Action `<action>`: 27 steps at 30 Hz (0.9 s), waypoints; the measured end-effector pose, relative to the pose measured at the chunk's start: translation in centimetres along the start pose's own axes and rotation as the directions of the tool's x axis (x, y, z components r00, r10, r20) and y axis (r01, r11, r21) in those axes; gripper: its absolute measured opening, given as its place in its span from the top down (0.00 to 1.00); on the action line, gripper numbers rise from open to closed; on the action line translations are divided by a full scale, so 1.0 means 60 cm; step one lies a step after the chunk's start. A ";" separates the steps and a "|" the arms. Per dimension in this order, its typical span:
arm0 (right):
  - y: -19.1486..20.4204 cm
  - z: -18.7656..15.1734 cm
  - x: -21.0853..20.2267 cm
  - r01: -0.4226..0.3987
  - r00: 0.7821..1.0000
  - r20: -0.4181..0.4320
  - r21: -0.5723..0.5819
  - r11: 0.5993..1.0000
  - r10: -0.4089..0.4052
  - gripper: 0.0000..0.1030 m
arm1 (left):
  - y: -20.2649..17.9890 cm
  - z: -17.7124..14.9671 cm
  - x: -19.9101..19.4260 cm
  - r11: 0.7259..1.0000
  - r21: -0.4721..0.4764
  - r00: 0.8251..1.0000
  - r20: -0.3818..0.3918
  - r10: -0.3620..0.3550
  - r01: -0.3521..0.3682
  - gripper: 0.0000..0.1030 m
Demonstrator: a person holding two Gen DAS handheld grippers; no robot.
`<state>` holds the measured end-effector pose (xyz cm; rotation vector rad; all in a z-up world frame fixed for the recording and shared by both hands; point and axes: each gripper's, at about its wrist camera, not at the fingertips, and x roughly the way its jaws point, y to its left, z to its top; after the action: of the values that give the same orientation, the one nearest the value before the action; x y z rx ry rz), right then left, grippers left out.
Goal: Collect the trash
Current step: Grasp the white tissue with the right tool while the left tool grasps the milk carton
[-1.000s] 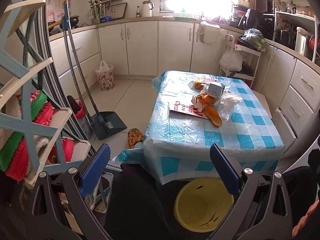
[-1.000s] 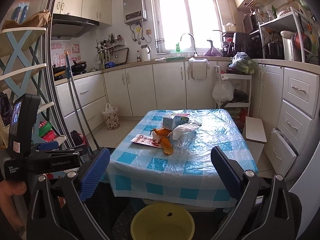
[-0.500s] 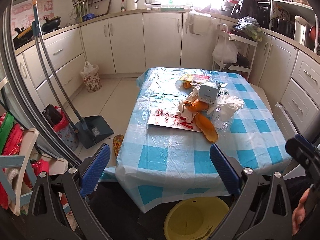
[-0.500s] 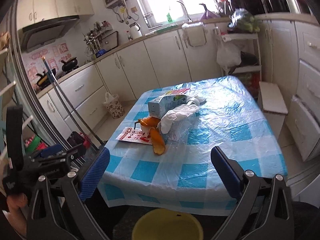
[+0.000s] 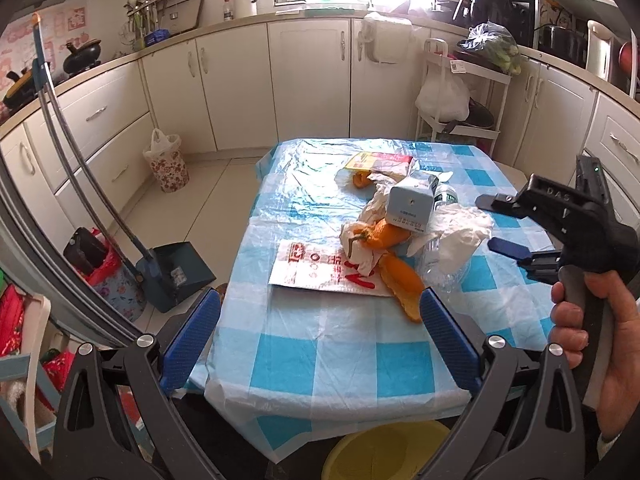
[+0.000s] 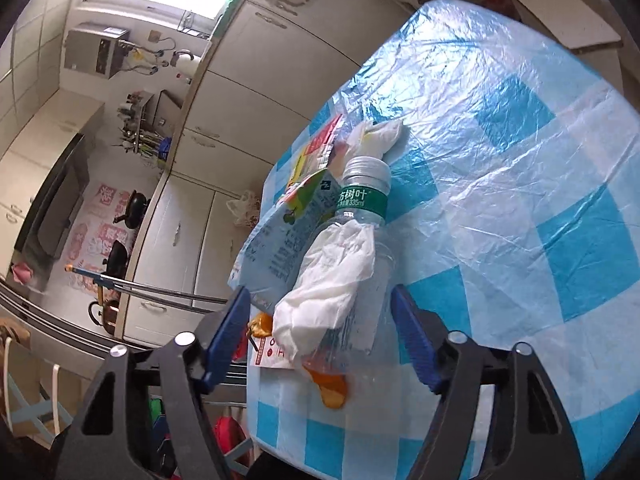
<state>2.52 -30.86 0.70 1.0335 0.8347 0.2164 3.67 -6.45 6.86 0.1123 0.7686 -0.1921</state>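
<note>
Table (image 5: 340,364) | 1 bottle (image 6: 360,248) | 1 carton (image 5: 410,208) | 2 tissues (image 6: 328,292)

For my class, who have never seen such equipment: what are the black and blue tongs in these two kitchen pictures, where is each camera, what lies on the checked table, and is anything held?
There is no robot. A person holds a hand-operated gripper in each hand, each with two blue-padded fingers and a wide-angle camera looking along them.

One picture looks from the left gripper; it also shows the hand holding the right gripper. The other looks from that right gripper, rolled sideways, so the kitchen appears tilted.

On the table lies a heap of trash: orange peel, a carton, a plastic bottle, crumpled tissue and a printed paper. A yellow bin stands below.

Nothing is held. The right jaws have just been closing around the bottle, without pressing on it yet.
</note>
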 end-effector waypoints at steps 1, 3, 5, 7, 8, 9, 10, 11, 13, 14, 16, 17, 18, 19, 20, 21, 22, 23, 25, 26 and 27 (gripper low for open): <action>-0.005 0.002 0.004 -0.031 1.000 -0.008 0.019 0.999 0.031 0.51 | -0.007 0.013 0.009 1.000 0.007 1.000 0.002 -0.008 0.008 0.06; -0.016 0.001 0.006 -0.085 0.996 -0.022 0.046 0.995 0.086 0.83 | -0.026 0.041 0.026 0.999 0.031 1.000 0.013 -0.015 0.014 0.06; -0.020 0.001 0.005 -0.110 0.993 -0.024 0.061 0.992 0.112 0.93 | -0.051 0.071 0.050 0.998 0.065 1.000 0.029 -0.010 0.009 0.06; -0.014 0.002 -0.007 -0.119 0.993 -0.009 0.033 0.992 0.119 0.94 | -0.077 0.099 0.079 0.995 0.101 1.000 0.030 -0.006 0.003 0.06; -0.008 0.003 -0.018 -0.125 0.992 0.003 0.013 0.992 0.125 0.94 | -0.092 0.115 0.098 0.993 0.120 1.000 0.023 -0.005 0.002 0.06; -0.005 0.008 -0.027 -0.126 0.992 0.019 -0.009 0.992 0.126 0.95 | -0.103 0.128 0.116 0.991 0.132 1.000 0.011 -0.008 0.007 0.06; -0.002 0.012 -0.042 -0.126 0.991 0.042 -0.032 0.992 0.127 0.95 | -0.112 0.137 0.130 0.991 0.137 1.000 0.000 -0.013 0.012 0.06; 0.002 0.019 -0.051 -0.119 0.990 0.067 -0.054 0.991 0.122 0.95 | -0.123 0.150 0.149 0.990 0.141 1.000 -0.016 -0.021 0.023 0.06; 0.001 0.029 -0.081 -0.105 0.986 0.123 -0.087 0.991 0.115 0.95 | -0.146 0.166 0.178 0.986 0.165 0.999 -0.042 -0.026 0.032 0.06; -0.002 0.032 -0.096 -0.105 0.982 0.147 -0.092 0.990 0.118 0.95 | -0.159 0.172 0.191 0.982 0.188 0.998 -0.054 -0.018 0.028 0.06; -0.013 0.044 -0.110 -0.107 0.978 0.173 -0.085 0.991 0.121 0.95 | -0.183 0.177 0.216 0.970 0.241 0.997 -0.079 0.022 -0.002 0.08; -0.020 0.046 -0.116 -0.109 0.976 0.182 -0.075 0.991 0.122 0.95 | -0.196 0.179 0.233 0.961 0.274 0.994 -0.097 0.046 -0.017 0.16; -0.025 0.049 -0.120 -0.113 0.974 0.189 -0.064 0.992 0.123 0.95 | -0.205 0.178 0.245 0.954 0.297 0.991 -0.115 0.062 -0.025 0.23; -0.032 0.051 -0.122 -0.116 0.974 0.191 -0.052 0.992 0.124 0.95 | -0.211 0.178 0.259 0.951 0.309 0.987 -0.142 0.073 -0.025 0.37; -0.036 0.055 -0.124 -0.123 0.973 0.193 -0.041 0.992 0.129 0.95 | -0.213 0.177 0.273 0.951 0.309 0.982 -0.175 0.069 -0.012 0.54; -0.040 0.055 -0.124 -0.128 0.972 0.194 -0.033 0.991 0.132 0.95 | -0.213 0.175 0.283 0.952 0.306 0.978 -0.198 0.059 0.004 0.61; -0.043 0.055 -0.126 -0.133 0.971 0.195 -0.029 0.991 0.136 0.95 | -0.213 0.175 0.288 0.952 0.306 0.977 -0.206 0.061 0.005 0.67; -0.036 0.060 -0.125 -0.139 0.970 0.198 -0.030 0.990 0.142 0.95 | -0.212 0.173 0.289 0.953 0.304 0.977 -0.205 0.055 0.010 0.68; -0.032 0.063 -0.129 -0.146 0.967 0.203 -0.043 0.988 0.152 0.95 | -0.201 0.172 0.276 0.963 0.267 0.980 -0.198 0.026 0.028 0.68; -0.024 0.063 -0.132 -0.149 0.966 0.207 -0.054 0.987 0.158 0.95 | -0.193 0.173 0.266 0.969 0.246 0.982 -0.186 0.015 0.032 0.68; -0.017 0.062 -0.134 -0.149 0.965 0.209 -0.069 0.986 0.161 0.95 | -0.183 0.173 0.250 0.975 0.219 0.986 -0.165 -0.004 0.040 0.68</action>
<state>-0.56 -38.11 4.82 1.0531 0.5512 0.2539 18.91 -20.89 3.44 0.3350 0.9110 -0.2925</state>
